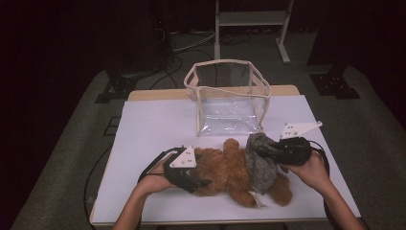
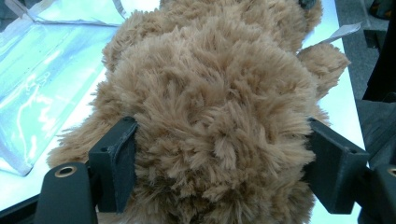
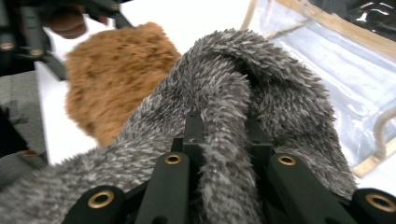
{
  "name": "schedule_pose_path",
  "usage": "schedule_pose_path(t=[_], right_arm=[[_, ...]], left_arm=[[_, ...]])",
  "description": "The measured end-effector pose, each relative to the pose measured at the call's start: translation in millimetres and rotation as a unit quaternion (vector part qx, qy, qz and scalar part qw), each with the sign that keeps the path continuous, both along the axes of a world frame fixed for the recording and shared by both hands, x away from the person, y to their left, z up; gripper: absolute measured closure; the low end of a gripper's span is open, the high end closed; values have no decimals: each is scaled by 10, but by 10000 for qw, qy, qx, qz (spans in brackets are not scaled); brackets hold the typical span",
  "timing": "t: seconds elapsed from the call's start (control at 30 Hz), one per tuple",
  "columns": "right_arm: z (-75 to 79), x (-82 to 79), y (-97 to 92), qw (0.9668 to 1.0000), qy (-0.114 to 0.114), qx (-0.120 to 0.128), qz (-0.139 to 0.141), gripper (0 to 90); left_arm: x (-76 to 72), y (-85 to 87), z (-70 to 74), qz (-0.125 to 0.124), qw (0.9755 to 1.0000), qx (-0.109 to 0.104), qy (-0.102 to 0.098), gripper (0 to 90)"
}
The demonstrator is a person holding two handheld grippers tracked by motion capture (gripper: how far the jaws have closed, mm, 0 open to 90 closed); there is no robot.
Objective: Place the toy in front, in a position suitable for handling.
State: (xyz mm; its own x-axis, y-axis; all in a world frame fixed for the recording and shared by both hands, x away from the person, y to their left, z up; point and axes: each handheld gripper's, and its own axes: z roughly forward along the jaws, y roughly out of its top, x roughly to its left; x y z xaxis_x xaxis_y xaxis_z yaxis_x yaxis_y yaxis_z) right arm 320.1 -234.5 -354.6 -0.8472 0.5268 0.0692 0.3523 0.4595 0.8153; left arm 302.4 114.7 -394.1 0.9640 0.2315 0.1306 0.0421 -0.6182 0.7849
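Right gripper [image 3: 219, 140] first: jaws pinched nearly together on a fold of the grey cloth [image 3: 243, 84], the fuzzy fabric squeezed up between them and draping over both sides. Over in the left gripper view, the left gripper [image 2: 219, 158] stands wide, its two pads [image 2: 122, 163] set on either side of the brown bear [image 2: 210, 93], fur bulging between them and pressing against both.

Out from there, on the high view: the bear [image 1: 225, 170] lies flat on the white table [image 1: 143, 129] near the front edge, between the two hands. The cloth [image 1: 261, 160] wraps across its middle, lifted at the top end where the right gripper [image 1: 268, 149] has it. The left gripper [image 1: 198, 179] sits at the bear's left end. Just behind the bear, a clear bag [image 1: 230, 103] stands open, apart from the toy.
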Motion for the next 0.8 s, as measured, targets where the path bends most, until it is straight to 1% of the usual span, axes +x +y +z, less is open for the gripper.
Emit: schedule_pose_path(t=[0.1,0.13,0.2,0.23,0.33,0.43,0.47,0.57,0.6,0.7,0.8], right_arm=[[-112,-2,104,9998,72,-121,120,756],[-139,-23,118,9999,61,-97,117,756],[-172,-70,111,9999,62,-21,106,757],[-181,-96,97,9999,48,-3,107,757],[-221,-174,79,9999,50,68,123,757],[-247,-237,75,9998,-7,140,127,757],[-252,-253,75,9998,-30,157,119,757],[-252,-290,82,9997,-70,157,149,757],[-242,-300,86,9998,-72,129,156,756],[-181,-309,112,9997,-131,-24,208,755],[-123,-282,137,9995,-182,-134,242,752]], left_arm=[[-3,6,14,6,10000,83,-43,189],[3,10,24,18,9999,104,-37,167],[10,12,41,19,10000,63,10,123],[11,14,51,17,10000,12,29,115],[7,18,92,3,9999,-114,31,106],[-12,-3,113,-9,9999,-138,-17,108],[-17,-13,113,-56,9999,-124,3,122],[-51,-35,93,-178,9998,39,-68,205],[-59,-37,91,-204,9997,71,-73,219],[-79,-47,90,-229,9995,155,-133,241],[-93,-52,79,-245,9994,179,-152,253]])
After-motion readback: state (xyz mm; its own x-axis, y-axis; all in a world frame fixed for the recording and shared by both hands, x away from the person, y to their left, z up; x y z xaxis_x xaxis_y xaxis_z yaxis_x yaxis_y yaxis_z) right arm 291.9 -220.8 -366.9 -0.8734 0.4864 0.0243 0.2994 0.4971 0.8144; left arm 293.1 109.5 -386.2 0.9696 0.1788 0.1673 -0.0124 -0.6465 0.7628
